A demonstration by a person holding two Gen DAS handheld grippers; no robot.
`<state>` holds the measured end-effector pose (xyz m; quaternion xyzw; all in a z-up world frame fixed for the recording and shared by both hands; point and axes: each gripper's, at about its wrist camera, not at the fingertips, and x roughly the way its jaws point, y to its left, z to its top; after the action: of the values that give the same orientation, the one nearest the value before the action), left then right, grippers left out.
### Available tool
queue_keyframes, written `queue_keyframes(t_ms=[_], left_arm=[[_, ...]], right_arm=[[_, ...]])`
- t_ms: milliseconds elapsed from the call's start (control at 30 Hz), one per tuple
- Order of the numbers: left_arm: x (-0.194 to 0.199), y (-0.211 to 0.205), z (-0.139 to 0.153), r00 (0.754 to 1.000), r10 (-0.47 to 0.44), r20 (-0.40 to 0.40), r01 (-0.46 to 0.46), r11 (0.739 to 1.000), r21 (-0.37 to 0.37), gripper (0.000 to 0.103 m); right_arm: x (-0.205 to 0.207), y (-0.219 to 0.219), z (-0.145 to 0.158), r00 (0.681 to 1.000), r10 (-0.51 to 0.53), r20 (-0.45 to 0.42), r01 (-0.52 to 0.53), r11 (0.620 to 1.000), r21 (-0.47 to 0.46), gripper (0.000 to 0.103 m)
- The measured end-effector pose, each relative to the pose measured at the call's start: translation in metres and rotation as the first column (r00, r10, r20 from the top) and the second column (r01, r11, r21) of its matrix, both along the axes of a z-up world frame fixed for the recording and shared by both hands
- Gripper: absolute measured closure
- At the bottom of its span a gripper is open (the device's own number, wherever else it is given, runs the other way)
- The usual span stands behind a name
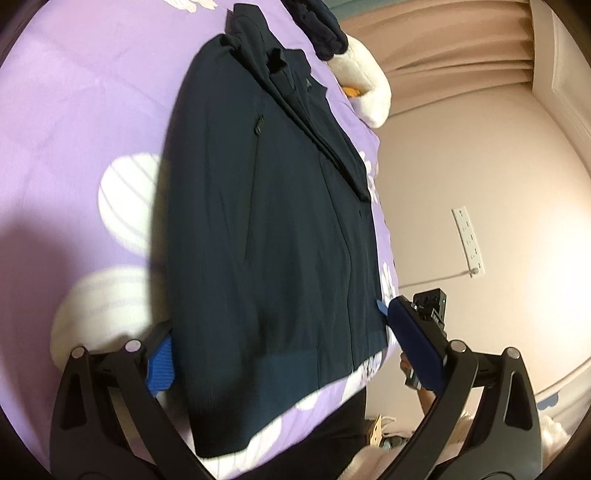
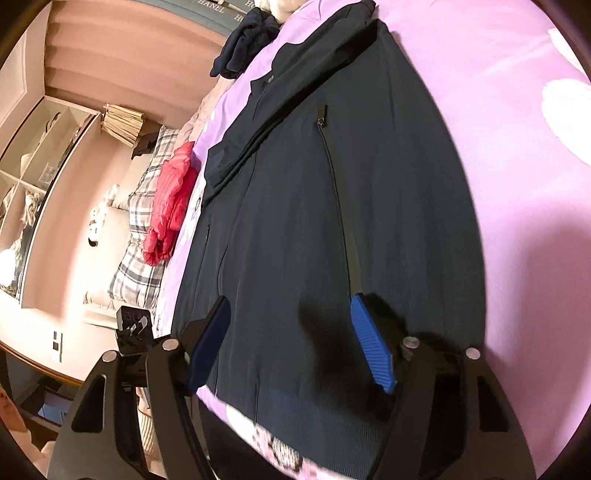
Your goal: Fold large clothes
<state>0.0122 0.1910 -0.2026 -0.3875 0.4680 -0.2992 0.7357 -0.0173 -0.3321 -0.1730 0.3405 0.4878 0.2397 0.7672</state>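
Blue ribbed pads line the black two-finger left gripper (image 1: 291, 354), whose jaws stand wide apart, astride the ribbed hem of the dark navy zip-front jacket (image 1: 258, 236), with nothing held between them. The black two-finger right gripper (image 2: 295, 343) is likewise spread wide over the hem end of the same jacket (image 2: 332, 206), its jaws gripping nothing; whether its pads touch the cloth cannot be told. In the left wrist view the right gripper's tip shows just beside the jacket's edge near the hem. The jacket lies flat, front up, on the lilac bedspread with white round patterns (image 1: 74, 147), its hem nearest the cameras and its collar farthest, one sleeve folded lengthwise across the body. Beyond the collar, a crumpled dark navy garment (image 2: 247, 33) sits near the head of the bed. To the far side of the bed in the right wrist view lie a red puffy garment (image 2: 171, 199) and a plaid grey-and-white pillow (image 2: 138, 254), with beige curtains (image 1: 461, 40) behind.
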Motion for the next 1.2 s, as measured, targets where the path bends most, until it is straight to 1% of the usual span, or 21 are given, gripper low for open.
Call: queue_keyframes(t_ms=[167, 300, 367, 433, 500, 600, 667, 733, 767, 800, 867, 933, 1000, 1033, 1167, 1200], left_arm=[[-0.008, -0.007, 0.0, 1.0, -0.018, -0.006, 0.018, 0.999, 0.031, 0.003], [-0.007, -0.013, -0.001, 1.0, -0.019, -0.017, 0.02, 1.0, 0.025, 0.003], [-0.007, -0.017, 0.001, 0.999, -0.025, -0.019, 0.026, 0.999, 0.041, 0.003], [-0.008, -0.017, 0.001, 0.999, -0.023, -0.023, 0.023, 0.999, 0.042, 0.003], [-0.006, -0.015, -0.001, 0.999, -0.011, -0.032, 0.012, 0.999, 0.032, 0.003], [0.0, -0.014, -0.002, 0.999, 0.01, -0.04, -0.008, 0.999, 0.038, 0.004], [0.002, -0.014, -0.003, 0.999, 0.018, -0.041, -0.016, 0.999, 0.044, 0.003], [0.003, -0.013, -0.003, 0.999, 0.027, -0.044, -0.025, 0.998, 0.051, 0.003], [0.004, -0.013, -0.003, 0.999, 0.03, -0.045, -0.027, 0.998, 0.054, 0.003], [0.004, -0.012, -0.003, 0.999, 0.032, -0.043, -0.029, 0.998, 0.056, 0.003], [0.005, -0.009, -0.003, 0.998, 0.045, -0.042, -0.043, 0.997, 0.06, 0.003], [0.006, -0.005, -0.003, 0.997, 0.057, -0.043, -0.055, 0.997, 0.045, 0.004], [0.006, -0.003, -0.004, 0.997, 0.057, -0.046, -0.056, 0.998, 0.039, 0.004], [0.006, -0.004, -0.004, 0.998, 0.054, -0.045, -0.052, 0.998, 0.041, 0.004], [0.0, -0.011, -0.004, 0.999, 0.008, -0.048, -0.007, 1.0, 0.019, 0.004], [-0.002, -0.014, -0.004, 0.999, -0.003, -0.046, 0.004, 1.0, 0.024, 0.004]], right_arm=[[-0.016, -0.014, 0.003, 1.0, -0.018, -0.024, 0.018, 1.0, -0.008, 0.034], [-0.025, -0.023, -0.002, 0.999, -0.042, -0.019, 0.042, 0.999, 0.015, 0.034], [-0.026, -0.021, -0.001, 0.999, -0.033, -0.014, 0.033, 0.999, 0.007, 0.034], [-0.029, -0.023, 0.004, 0.999, -0.035, 0.0, 0.035, 0.999, 0.003, 0.034], [-0.031, -0.035, 0.007, 0.997, -0.08, 0.016, 0.08, 0.997, -0.021, 0.034], [-0.03, -0.052, 0.002, 0.989, -0.146, 0.021, 0.146, 0.989, 0.011, 0.034], [-0.026, -0.051, -0.005, 0.991, -0.135, 0.007, 0.136, 0.991, -0.007, 0.034], [-0.024, -0.046, -0.005, 0.993, -0.113, 0.019, 0.114, 0.993, -0.042, 0.034], [-0.024, -0.048, -0.003, 0.992, -0.119, 0.033, 0.12, 0.992, -0.038, 0.034], [-0.025, -0.051, -0.001, 0.99, -0.133, 0.041, 0.134, 0.991, -0.027, 0.034], [-0.025, -0.066, -0.003, 0.978, -0.204, 0.04, 0.205, 0.978, -0.031, 0.034], [-0.022, -0.073, -0.006, 0.975, -0.219, 0.033, 0.22, 0.975, -0.015, 0.034], [-0.019, -0.064, -0.007, 0.982, -0.186, 0.025, 0.187, 0.981, -0.043, 0.034], [-0.018, -0.055, -0.008, 0.989, -0.148, 0.017, 0.148, 0.987, -0.062, 0.034], [-0.022, -0.027, -0.011, 1.0, -0.022, -0.012, 0.022, 0.998, -0.063, 0.034], [-0.024, -0.024, -0.011, 1.0, -0.005, -0.015, 0.004, 0.998, -0.058, 0.036]])
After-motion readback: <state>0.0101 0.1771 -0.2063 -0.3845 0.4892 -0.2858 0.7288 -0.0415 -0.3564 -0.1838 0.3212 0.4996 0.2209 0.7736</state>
